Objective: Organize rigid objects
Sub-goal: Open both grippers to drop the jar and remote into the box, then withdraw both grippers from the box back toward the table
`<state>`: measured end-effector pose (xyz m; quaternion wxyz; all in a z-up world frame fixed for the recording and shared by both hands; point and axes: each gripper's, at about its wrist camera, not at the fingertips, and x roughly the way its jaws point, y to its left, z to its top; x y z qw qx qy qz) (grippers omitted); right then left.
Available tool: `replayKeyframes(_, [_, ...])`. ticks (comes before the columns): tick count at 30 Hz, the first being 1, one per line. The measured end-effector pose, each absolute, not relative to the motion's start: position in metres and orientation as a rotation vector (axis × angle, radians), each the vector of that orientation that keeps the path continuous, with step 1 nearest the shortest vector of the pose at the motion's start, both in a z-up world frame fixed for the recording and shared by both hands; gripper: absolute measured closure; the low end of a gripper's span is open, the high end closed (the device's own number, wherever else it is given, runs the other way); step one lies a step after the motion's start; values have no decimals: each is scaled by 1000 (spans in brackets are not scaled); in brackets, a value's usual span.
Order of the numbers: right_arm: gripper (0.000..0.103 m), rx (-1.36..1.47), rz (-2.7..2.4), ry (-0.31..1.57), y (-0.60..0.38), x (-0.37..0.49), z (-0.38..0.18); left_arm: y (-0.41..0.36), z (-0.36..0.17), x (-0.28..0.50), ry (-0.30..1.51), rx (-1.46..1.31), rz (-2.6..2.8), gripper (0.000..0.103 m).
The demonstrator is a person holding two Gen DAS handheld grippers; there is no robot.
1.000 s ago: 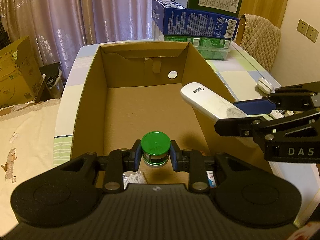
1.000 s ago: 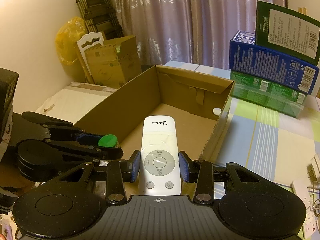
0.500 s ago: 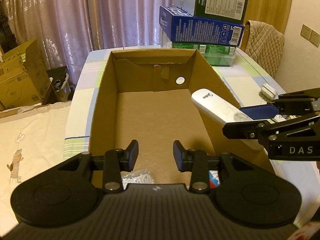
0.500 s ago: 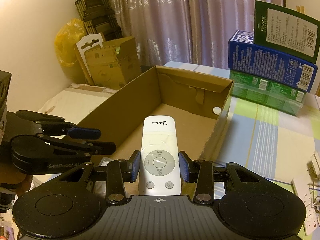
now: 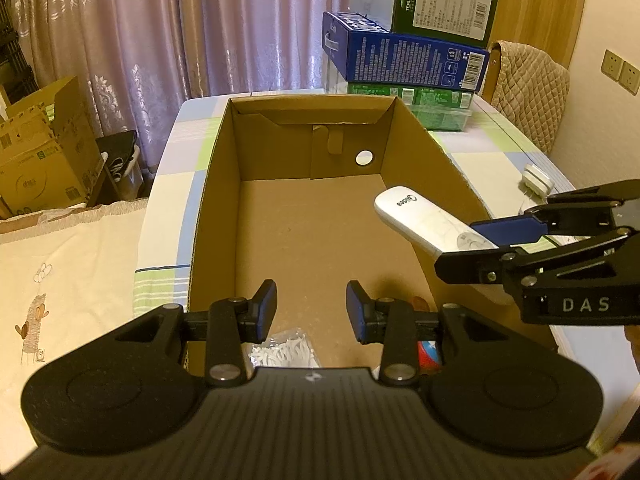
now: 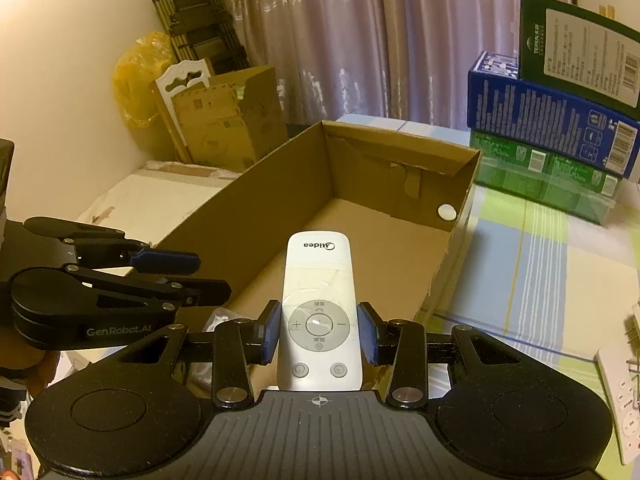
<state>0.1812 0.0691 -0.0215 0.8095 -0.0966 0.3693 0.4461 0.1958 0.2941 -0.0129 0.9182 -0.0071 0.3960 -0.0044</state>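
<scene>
The white remote [image 6: 320,312] sat clamped between the blue pads of the right gripper [image 6: 319,330], buttons up, its far end reaching over the near right part of the open cardboard box [image 5: 208,200]; in the left wrist view the remote [image 5: 424,220] crossed above the box's right wall, held clear of the floor. The left gripper [image 5: 311,312] hovered over the box's near end with its jaws apart and nothing between them; the two grippers were side by side and did not touch. The box floor was bare through its middle and far end, leaving open room there; at the near edge lay a clear packet of small white pieces [image 5: 286,350] and a red and blue item [image 5: 428,354] mostly hidden behind the left gripper's fingers. A round hole [image 5: 363,158] pierced the far wall toward the right corner. The box lay lengthwise on the desk [image 6: 532,264], covered in a pale checked cloth; at the desk's far right corner stood stacked cartons [image 5: 408,60], green under blue under dark green, just beyond the box; a white power strip [image 6: 620,392] lay at the desk's near right edge; a quilted chair back [image 5: 528,88] rose past the far right edge; purple curtains [image 5: 160,32] hung behind.
</scene>
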Motion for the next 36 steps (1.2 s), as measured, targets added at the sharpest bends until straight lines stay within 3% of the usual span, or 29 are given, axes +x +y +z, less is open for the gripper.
replayKeyframes(17, [65, -102, 943, 813, 59, 189, -23, 294, -12, 194, 812, -17, -6, 71])
replayKeyframes(31, [65, -70, 903, 735, -1, 164, 15, 269, 20, 164, 748, -47, 11, 70])
replayKeyframes(36, [65, -79, 887, 698, -25, 146, 31, 249, 35, 149, 716, -61, -15, 66])
